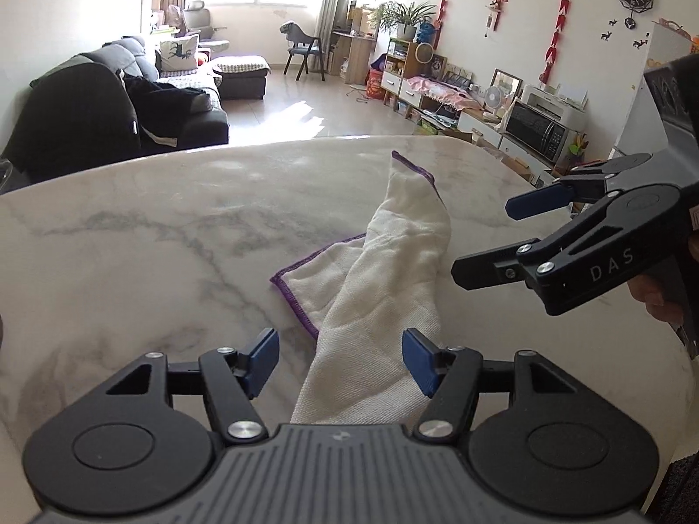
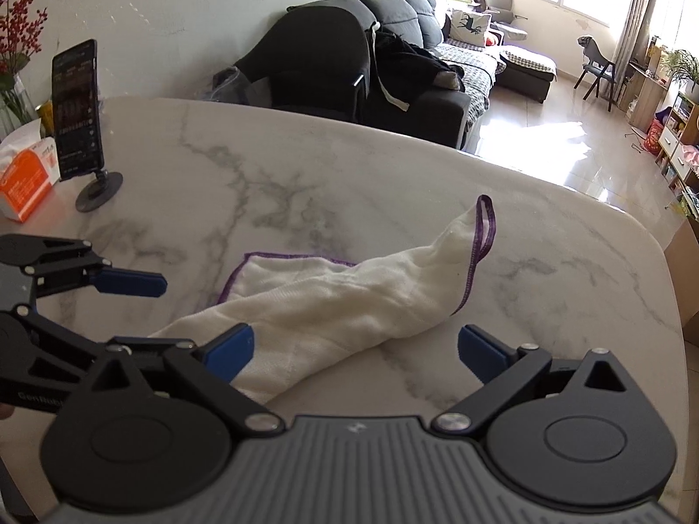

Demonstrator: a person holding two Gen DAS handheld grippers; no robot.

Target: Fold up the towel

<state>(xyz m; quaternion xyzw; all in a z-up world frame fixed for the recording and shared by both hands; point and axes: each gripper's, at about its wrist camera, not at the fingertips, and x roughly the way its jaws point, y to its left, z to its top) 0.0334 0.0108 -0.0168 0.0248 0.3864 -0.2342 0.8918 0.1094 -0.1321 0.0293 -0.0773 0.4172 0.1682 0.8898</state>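
Sunlit living-room floor and a dark sofa (image 2: pixel 406 61) lie beyond the marble tabletop (image 1: pixel 153 227), whose near half carries the towel (image 1: pixel 384 270). It is white with purple hem, crumpled into a long twisted roll that runs from the near edge out toward the middle, one flat corner (image 1: pixel 288 277) spread to the left and a hemmed end (image 1: pixel 415 170) pointing away. A phone on a stand (image 2: pixel 81 118) and a tissue box (image 2: pixel 26 183) sit at the far left corner, well apart from it.

Both tongs are wide open and hold nothing. The left gripper (image 1: pixel 340 360) hovers over the near end of the roll, its jaws straddling the cloth. The right gripper (image 2: pixel 354 351) hangs just beside the roll's right side, also seen from the left wrist (image 1: pixel 502 240).

Folding cannot start on a twisted cloth, so the step in hand is probably to spread it flat. It would go best if each gripper pinches a single hemmed corner, not a bunched layer, then the two draw apart low over the tabletop until the hem lies straight.
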